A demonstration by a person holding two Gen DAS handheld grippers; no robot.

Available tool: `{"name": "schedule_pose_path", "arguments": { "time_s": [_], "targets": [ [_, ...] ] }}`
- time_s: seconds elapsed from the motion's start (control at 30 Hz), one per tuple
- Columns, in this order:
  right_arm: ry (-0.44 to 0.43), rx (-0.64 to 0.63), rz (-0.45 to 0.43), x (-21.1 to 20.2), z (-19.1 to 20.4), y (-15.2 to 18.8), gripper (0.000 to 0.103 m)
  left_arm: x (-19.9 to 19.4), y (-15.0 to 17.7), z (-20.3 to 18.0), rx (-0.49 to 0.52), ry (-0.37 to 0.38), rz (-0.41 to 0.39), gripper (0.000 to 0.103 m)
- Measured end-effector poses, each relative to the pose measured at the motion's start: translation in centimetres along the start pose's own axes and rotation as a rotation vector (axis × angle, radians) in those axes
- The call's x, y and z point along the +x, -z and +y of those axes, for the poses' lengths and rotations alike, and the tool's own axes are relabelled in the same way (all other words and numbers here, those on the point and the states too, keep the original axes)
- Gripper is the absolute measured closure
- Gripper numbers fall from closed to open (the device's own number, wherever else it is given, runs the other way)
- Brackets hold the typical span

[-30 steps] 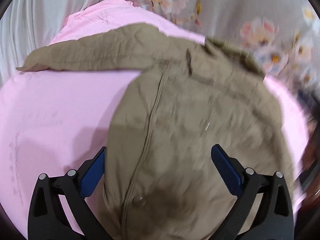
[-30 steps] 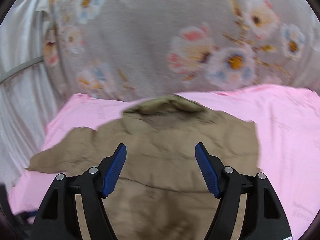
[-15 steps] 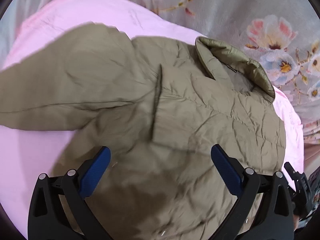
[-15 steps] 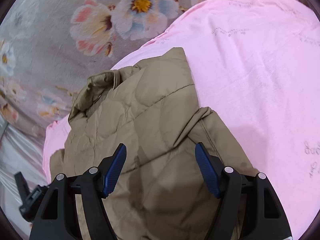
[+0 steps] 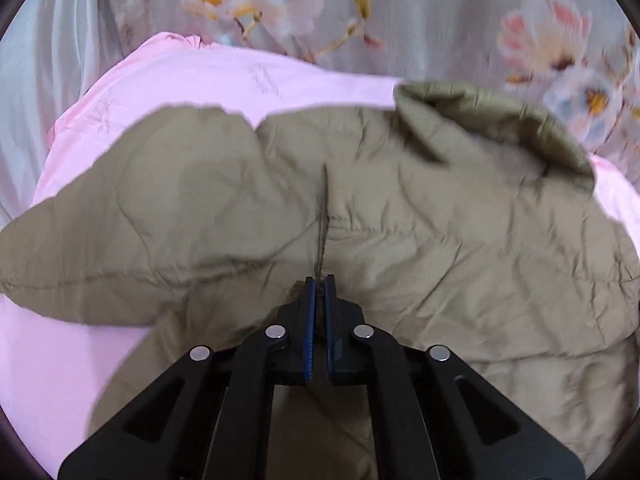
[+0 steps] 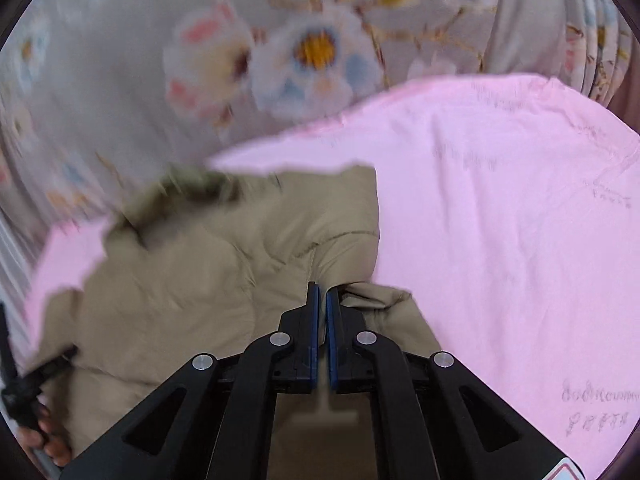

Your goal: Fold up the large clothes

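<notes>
An olive-tan quilted jacket (image 5: 420,216) lies spread on a pink sheet (image 5: 224,76), collar (image 5: 492,116) at the far right, one sleeve (image 5: 120,220) stretched out to the left. My left gripper (image 5: 319,284) is shut on a pinch of jacket fabric near the front seam. In the right wrist view the jacket (image 6: 192,288) fills the lower left. My right gripper (image 6: 319,292) is shut on a fold of the jacket at its right edge.
A grey floral curtain (image 6: 280,52) hangs behind the pink sheet (image 6: 500,220). A pale plain curtain (image 5: 48,60) is at the far left. The other gripper and a hand (image 6: 28,420) show at the lower left of the right wrist view.
Both grippers were open above the jacket; both have come down and closed on its fabric. The views are blurred by motion.
</notes>
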State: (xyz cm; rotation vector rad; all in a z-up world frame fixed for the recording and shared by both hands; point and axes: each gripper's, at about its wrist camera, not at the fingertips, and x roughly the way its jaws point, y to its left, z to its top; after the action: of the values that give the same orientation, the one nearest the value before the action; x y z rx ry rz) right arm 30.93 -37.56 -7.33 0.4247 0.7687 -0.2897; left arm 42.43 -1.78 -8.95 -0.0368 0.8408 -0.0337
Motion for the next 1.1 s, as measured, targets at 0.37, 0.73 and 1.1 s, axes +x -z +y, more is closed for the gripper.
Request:
{"name": "schedule_pose_path", "arguments": {
  "time_s": [0.37,0.73,1.1],
  "targets": [
    [0.045,0.014,0.108,0.9,0.3,3.1,0.099,-0.9,3.7,-0.2,0.054,-0.070,-0.006,0.100],
    [0.002,0.055,0.098,-7.1,-2.2,10.2,0.099,-7.9,11.1,2.8,0.088,-0.073,-0.001,0.100],
    [0.115,-0.124,-0.027,-14.5,0.5,7.4,0.080,-14.9,7.0,3.8,0.100,-0.038,-0.082,0.058]
  ]
}}
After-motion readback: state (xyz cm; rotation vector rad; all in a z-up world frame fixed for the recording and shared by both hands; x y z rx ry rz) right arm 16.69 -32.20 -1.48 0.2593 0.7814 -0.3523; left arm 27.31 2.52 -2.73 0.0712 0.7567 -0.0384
